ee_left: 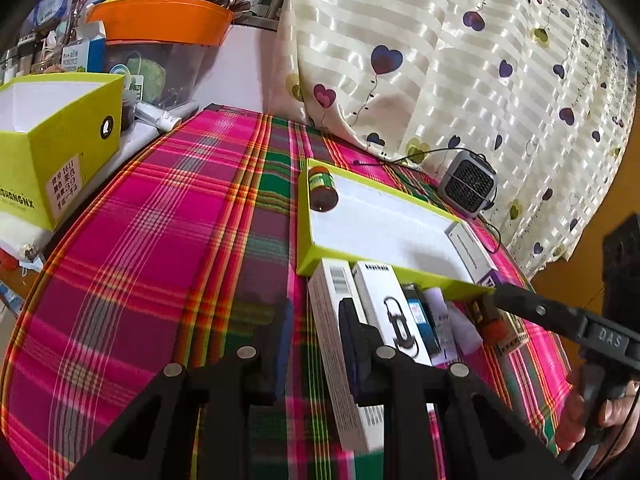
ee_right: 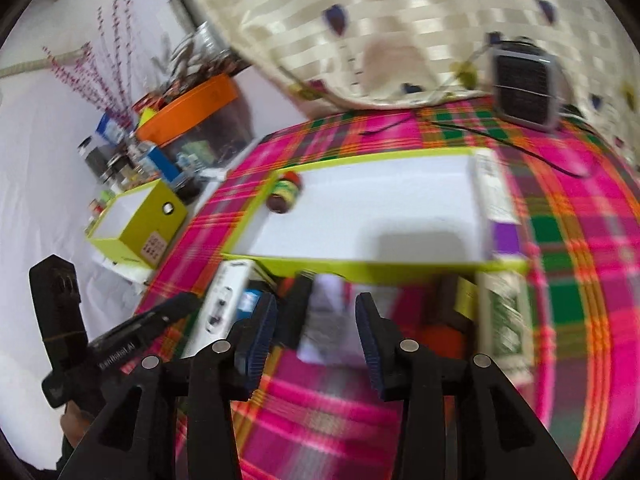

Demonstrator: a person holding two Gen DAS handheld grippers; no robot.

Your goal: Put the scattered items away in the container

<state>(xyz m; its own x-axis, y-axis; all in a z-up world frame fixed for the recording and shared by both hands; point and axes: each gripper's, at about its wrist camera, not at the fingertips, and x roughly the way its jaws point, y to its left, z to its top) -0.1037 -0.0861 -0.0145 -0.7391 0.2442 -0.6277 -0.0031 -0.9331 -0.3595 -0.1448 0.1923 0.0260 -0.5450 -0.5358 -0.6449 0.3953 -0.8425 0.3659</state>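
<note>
A shallow lime-green tray [ee_left: 320, 258] [ee_right: 400, 270] with a white floor lies on the plaid cloth. A small brown jar [ee_left: 322, 190] [ee_right: 285, 196] lies in its far left corner and a white-and-purple box [ee_left: 474, 250] [ee_right: 494, 196] at its right end. In front of the tray lie a long white barcode box [ee_left: 340, 344], a white keychain box [ee_left: 384, 312] [ee_right: 222, 300], a blue-screened item [ee_left: 418, 316], a white packet [ee_right: 324, 320] and an orange-capped bottle [ee_left: 490, 320] [ee_right: 442, 332]. My left gripper [ee_left: 316, 348] is open beside the barcode box. My right gripper [ee_right: 316, 340] is open, just before the white packet.
A lime-green open box [ee_left: 60, 136] [ee_right: 136, 220] stands at the table's left edge. Behind it are an orange basin [ee_left: 160, 20] and clutter. A small grey fan [ee_left: 468, 184] [ee_right: 524, 84] with a black cable stands behind the tray, before a heart-patterned curtain [ee_left: 460, 60].
</note>
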